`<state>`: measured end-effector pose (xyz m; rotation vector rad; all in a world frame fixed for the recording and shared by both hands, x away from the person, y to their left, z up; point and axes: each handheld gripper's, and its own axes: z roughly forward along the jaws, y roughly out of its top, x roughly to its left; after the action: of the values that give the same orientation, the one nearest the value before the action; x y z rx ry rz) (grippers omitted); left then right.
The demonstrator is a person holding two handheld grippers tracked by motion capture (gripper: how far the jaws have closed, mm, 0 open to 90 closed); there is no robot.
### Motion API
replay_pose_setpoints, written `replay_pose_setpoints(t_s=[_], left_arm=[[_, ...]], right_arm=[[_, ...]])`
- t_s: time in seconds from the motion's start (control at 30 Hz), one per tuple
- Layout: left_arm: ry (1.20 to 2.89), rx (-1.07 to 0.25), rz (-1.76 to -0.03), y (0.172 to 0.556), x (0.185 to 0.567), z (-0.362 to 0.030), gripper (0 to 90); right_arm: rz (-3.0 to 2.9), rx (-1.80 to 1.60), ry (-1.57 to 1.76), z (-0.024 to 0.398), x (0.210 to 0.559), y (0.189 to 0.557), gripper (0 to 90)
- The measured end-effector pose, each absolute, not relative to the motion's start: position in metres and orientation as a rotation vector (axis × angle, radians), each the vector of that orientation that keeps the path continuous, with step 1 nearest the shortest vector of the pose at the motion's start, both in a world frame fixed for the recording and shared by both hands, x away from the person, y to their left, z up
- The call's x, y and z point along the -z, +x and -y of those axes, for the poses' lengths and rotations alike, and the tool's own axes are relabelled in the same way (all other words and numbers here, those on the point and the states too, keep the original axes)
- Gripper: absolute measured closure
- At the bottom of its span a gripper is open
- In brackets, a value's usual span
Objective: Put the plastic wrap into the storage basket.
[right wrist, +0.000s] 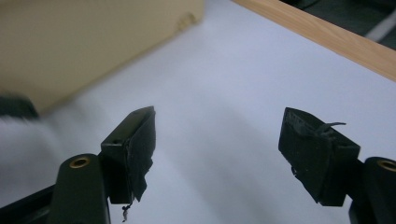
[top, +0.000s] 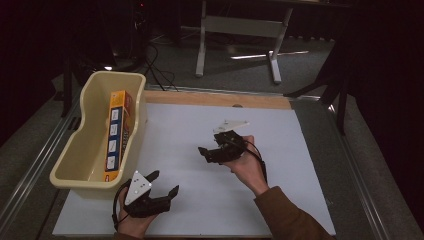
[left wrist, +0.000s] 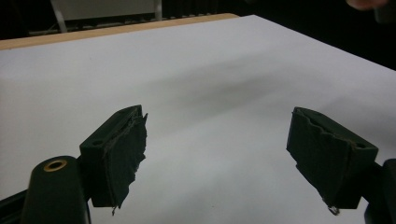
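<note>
A cream plastic tub (top: 75, 150) stands at the left of the white board (top: 280, 165), and an orange carton (top: 117, 135) lies lengthwise inside it. My left gripper (top: 165, 181) rests low on the board just right of the tub's near corner, its jaws wide apart with nothing between them (left wrist: 217, 114). My right gripper (top: 207, 147) is held over the middle of the board and points left toward the tub. Its jaws are apart and empty (right wrist: 218, 114), and the tub's wall (right wrist: 70, 42) fills the upper left of the right gripper view.
A wooden strip (top: 215, 99) runs along the board's far edge. Beyond it are grey carpet, a white desk frame (top: 240, 30) and cables. Metal rails border the table at both sides.
</note>
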<state>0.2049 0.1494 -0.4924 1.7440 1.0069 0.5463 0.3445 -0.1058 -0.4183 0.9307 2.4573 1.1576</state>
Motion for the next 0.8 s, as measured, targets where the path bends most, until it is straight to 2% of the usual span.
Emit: replay_pose_setpoints(t_s=[0.3,0.4,0.5,0.53,0.57,0.8], left_arm=[[1.745,-0.561,-1.024,0.206,0.492,-0.152,19.8],[1.749,-0.566,-1.036,0.206,0.493,-0.152,20.0],[1.75,-0.566,-1.036,0.207,0.493,-0.152,20.0],[1.75,-0.568,-1.036,0.207,0.493,-0.152,19.9],[1.752,-0.568,-1.036,0.207,0.493,-0.153,19.9],[1.76,-0.575,-1.039,0.208,0.494,-0.15,19.9]], right_arm=[[-2.426,-1.173,0.899,0.151,0.441,0.319,25.9],[-2.403,-1.186,0.869,0.182,0.454,0.302,25.4],[-2.395,-1.194,0.872,0.187,0.457,0.3,25.2],[-2.341,-1.247,0.955,0.215,0.467,0.288,20.4],[-2.323,-1.252,0.982,0.223,0.469,0.285,19.4],[-2.237,-1.236,1.076,0.26,0.48,0.264,15.9]])
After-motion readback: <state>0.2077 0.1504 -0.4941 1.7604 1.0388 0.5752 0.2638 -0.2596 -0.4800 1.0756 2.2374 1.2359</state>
